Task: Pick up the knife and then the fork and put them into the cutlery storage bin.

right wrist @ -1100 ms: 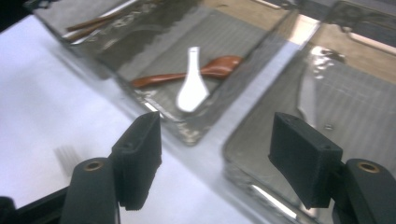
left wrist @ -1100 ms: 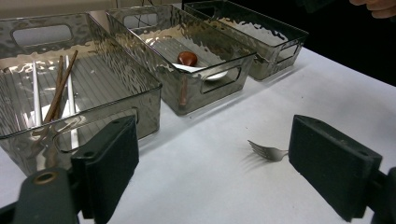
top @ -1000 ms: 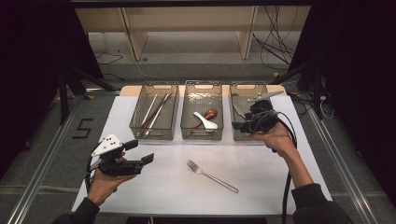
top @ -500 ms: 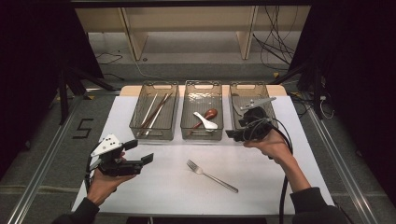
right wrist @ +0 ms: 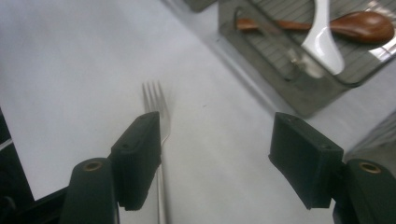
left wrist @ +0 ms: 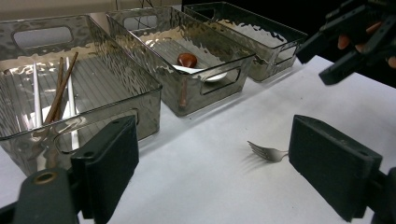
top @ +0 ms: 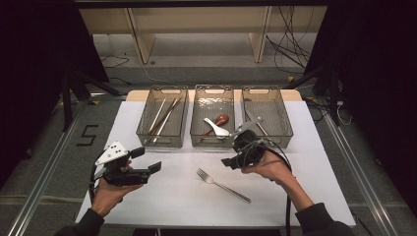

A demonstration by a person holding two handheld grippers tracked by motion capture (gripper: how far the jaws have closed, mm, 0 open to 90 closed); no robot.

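R tongs [top: 227,162], wide open & empty, should be centred over fork [top: 222,185] handle nr desk's front edge before closing; L tongs [top: 147,159] open, idle.

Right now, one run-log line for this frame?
right tool: open, empty, jaws just closing a little, over fork | fork: flat on table, untouched | left tool: open, empty | spoons: middle bin
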